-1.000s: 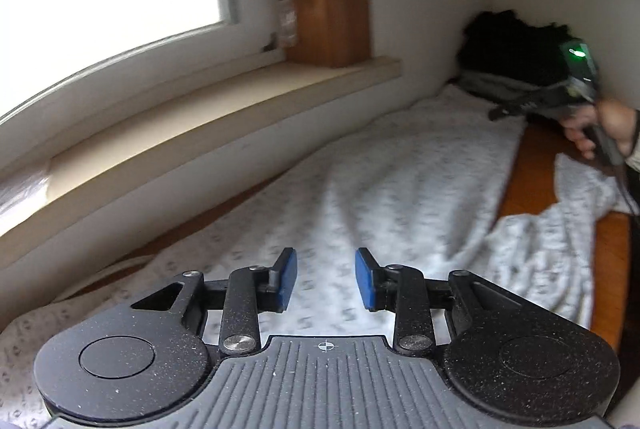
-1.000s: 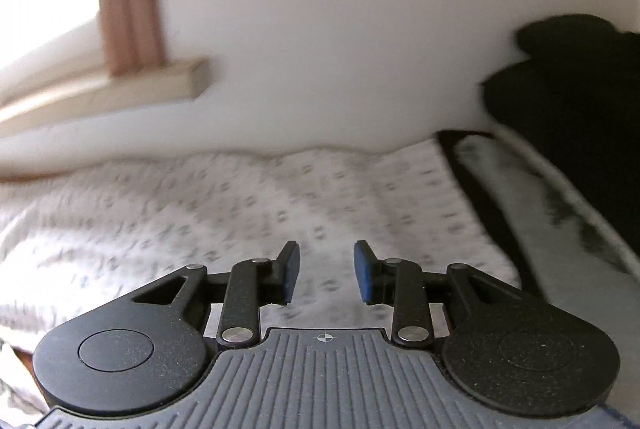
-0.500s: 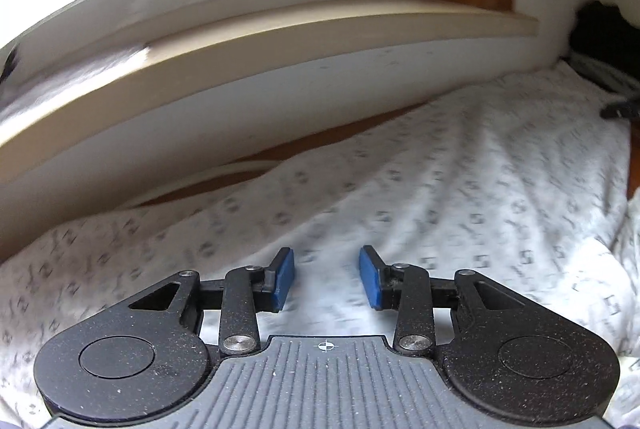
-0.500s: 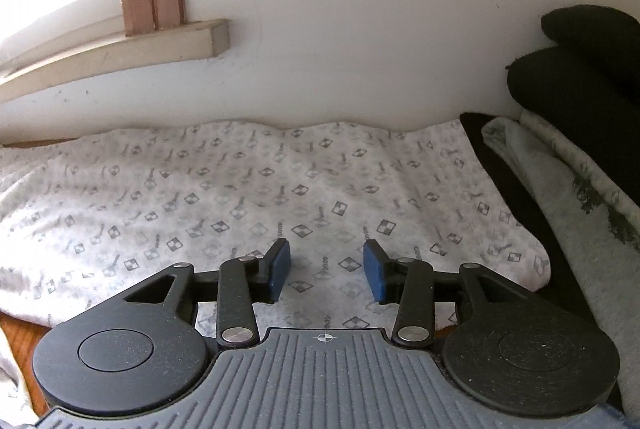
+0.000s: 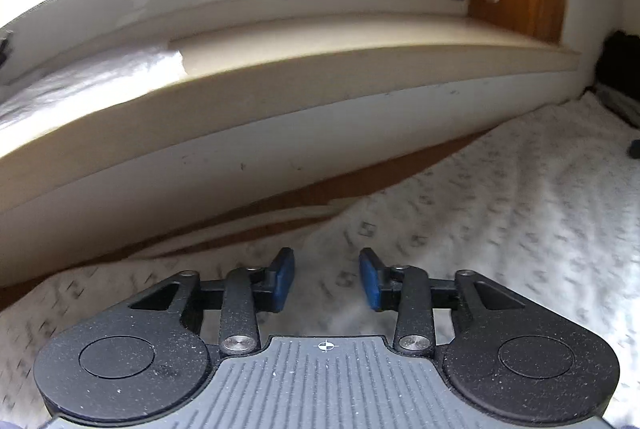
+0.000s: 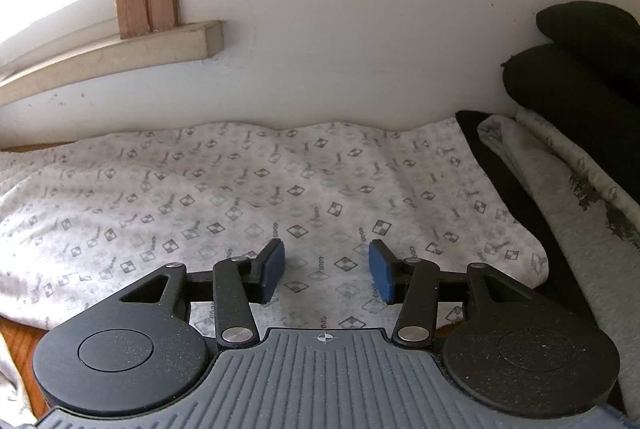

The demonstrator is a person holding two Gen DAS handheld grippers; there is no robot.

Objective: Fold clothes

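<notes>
A white garment with a small grey checker print (image 6: 240,197) lies spread flat on a wooden table, reaching back to the wall. My right gripper (image 6: 326,253) hovers low over its right end, jaws opening, nothing between the blue pads. In the left wrist view the same garment (image 5: 500,229) fills the lower right. My left gripper (image 5: 326,261) stands open just above the garment's far edge, where the bare wood (image 5: 360,185) begins. Its pads hold nothing.
A deep window sill (image 5: 360,45) and a white wall close off the far side of the table. At the right end sits a pile of black clothes (image 6: 580,69), with a grey garment (image 6: 560,197) lying in front of it.
The left gripper has swung left along the wall and sunk closer to the garment's far edge. The right gripper's jaws have spread wider while it stayed almost in place.
</notes>
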